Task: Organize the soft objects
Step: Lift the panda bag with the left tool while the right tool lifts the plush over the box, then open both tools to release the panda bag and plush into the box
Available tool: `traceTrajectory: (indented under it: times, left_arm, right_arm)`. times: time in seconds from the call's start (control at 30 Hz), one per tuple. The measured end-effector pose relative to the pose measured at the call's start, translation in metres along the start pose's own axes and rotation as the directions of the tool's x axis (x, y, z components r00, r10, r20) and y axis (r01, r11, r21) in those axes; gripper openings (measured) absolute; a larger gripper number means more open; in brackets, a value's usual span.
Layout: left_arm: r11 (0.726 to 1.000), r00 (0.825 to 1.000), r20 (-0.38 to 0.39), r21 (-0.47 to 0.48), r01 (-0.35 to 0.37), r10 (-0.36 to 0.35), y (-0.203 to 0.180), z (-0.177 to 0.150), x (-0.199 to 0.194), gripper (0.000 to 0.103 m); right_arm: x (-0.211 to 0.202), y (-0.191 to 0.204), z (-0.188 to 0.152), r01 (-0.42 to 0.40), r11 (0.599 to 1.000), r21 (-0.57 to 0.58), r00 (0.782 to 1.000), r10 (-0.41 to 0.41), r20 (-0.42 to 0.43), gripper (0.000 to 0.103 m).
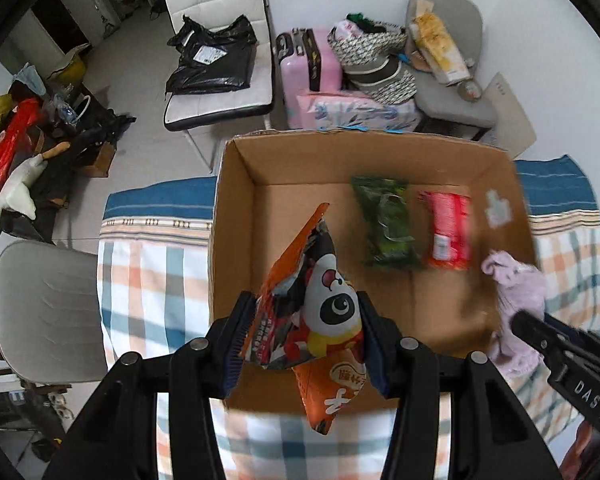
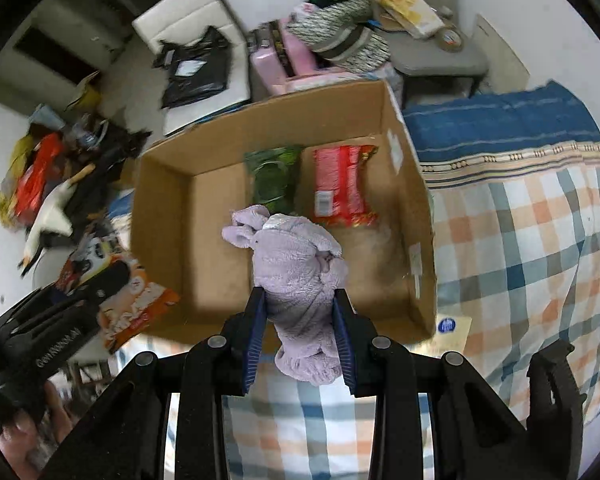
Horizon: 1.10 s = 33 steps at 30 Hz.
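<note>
Left wrist view shows the left gripper [image 1: 306, 320] clamped on an orange panda snack bag [image 1: 316, 320] hanging over the cardboard box [image 1: 236, 208]'s near wall; released early, it could catch the rim and fall outside. Ahead of the right gripper [image 2: 300, 320], which pinches a lilac plush cloth [image 2: 300, 264], lie the green packet [image 2: 276, 180] and red packet [image 2: 340, 184], and a careless drop could bury them.

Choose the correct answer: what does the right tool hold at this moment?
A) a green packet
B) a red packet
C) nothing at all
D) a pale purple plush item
D. In the right wrist view the right tool is closed on the pale purple plush item, above the near edge of the cardboard box, while the green packet and the red packet lie on the box floor.
</note>
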<state>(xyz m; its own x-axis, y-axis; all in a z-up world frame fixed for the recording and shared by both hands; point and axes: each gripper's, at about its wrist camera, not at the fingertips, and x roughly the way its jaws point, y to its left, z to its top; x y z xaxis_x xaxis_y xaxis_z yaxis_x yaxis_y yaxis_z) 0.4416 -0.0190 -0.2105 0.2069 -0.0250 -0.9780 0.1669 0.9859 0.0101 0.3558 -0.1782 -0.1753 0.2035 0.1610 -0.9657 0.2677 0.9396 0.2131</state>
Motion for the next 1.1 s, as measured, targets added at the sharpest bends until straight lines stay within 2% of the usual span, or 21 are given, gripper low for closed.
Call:
traceTrajectory:
  times: [0.17, 0.4, 0.53, 0.67, 0.8, 0.9, 0.93, 1.0, 1.03, 1.1]
  left_arm:
    - [1.0, 0.997, -0.072, 0.018, -0.001, 0.002, 0.002, 0.029, 0.046, 0.047]
    - [0.996, 0.987, -0.154, 0.06, 0.061, -0.051, -0.008, 0.061, 0.098, 0.047]
    - [0.99, 0.975, -0.202, 0.087, 0.111, -0.092, -0.02, 0.074, 0.12, 0.048]
    - [0.988, 0.967, -0.238, 0.101, 0.117, -0.09, -0.03, 0.083, 0.137, 0.048]
    - [0.99, 0.974, -0.216, 0.104, 0.092, -0.068, -0.031, 0.091, 0.137, 0.049]
    - [0.992, 0.981, -0.181, 0.091, 0.091, -0.074, -0.027, 0.095, 0.126, 0.057]
    - [0.992, 0.982, -0.175, 0.088, 0.093, -0.076, -0.026, 0.095, 0.122, 0.065]
    - [0.993, 0.986, -0.15, 0.086, 0.081, -0.068, -0.024, 0.094, 0.11, 0.076]
    - [0.993, 0.988, -0.14, 0.086, 0.076, -0.063, -0.023, 0.093, 0.106, 0.082]
    - [0.994, 0.991, -0.116, 0.084, 0.071, -0.061, -0.02, 0.089, 0.093, 0.089]
  right_arm:
    - [0.05, -0.011, 0.019, 0.05, 0.995, 0.087, 0.998, -0.047, -0.039, 0.035]
    - [0.11, -0.025, 0.027, 0.095, 0.986, 0.136, 0.993, -0.084, -0.084, 0.035]
    - [0.128, -0.025, 0.031, 0.097, 0.987, 0.127, 0.991, -0.084, -0.105, 0.035]
    - [0.139, -0.025, 0.034, 0.106, 0.987, 0.117, 0.988, -0.092, -0.126, 0.036]
    - [0.149, -0.026, 0.036, 0.114, 0.987, 0.113, 0.984, -0.096, -0.152, 0.039]
    - [0.151, -0.022, 0.037, 0.12, 0.988, 0.095, 0.982, -0.104, -0.16, 0.041]
    - [0.149, -0.022, 0.037, 0.116, 0.989, 0.091, 0.982, -0.1, -0.159, 0.041]
    - [0.146, -0.017, 0.037, 0.119, 0.99, 0.076, 0.982, -0.106, -0.153, 0.047]
    - [0.144, -0.013, 0.038, 0.116, 0.991, 0.067, 0.983, -0.105, -0.149, 0.053]
    - [0.138, -0.007, 0.037, 0.114, 0.992, 0.051, 0.984, -0.106, -0.14, 0.063]
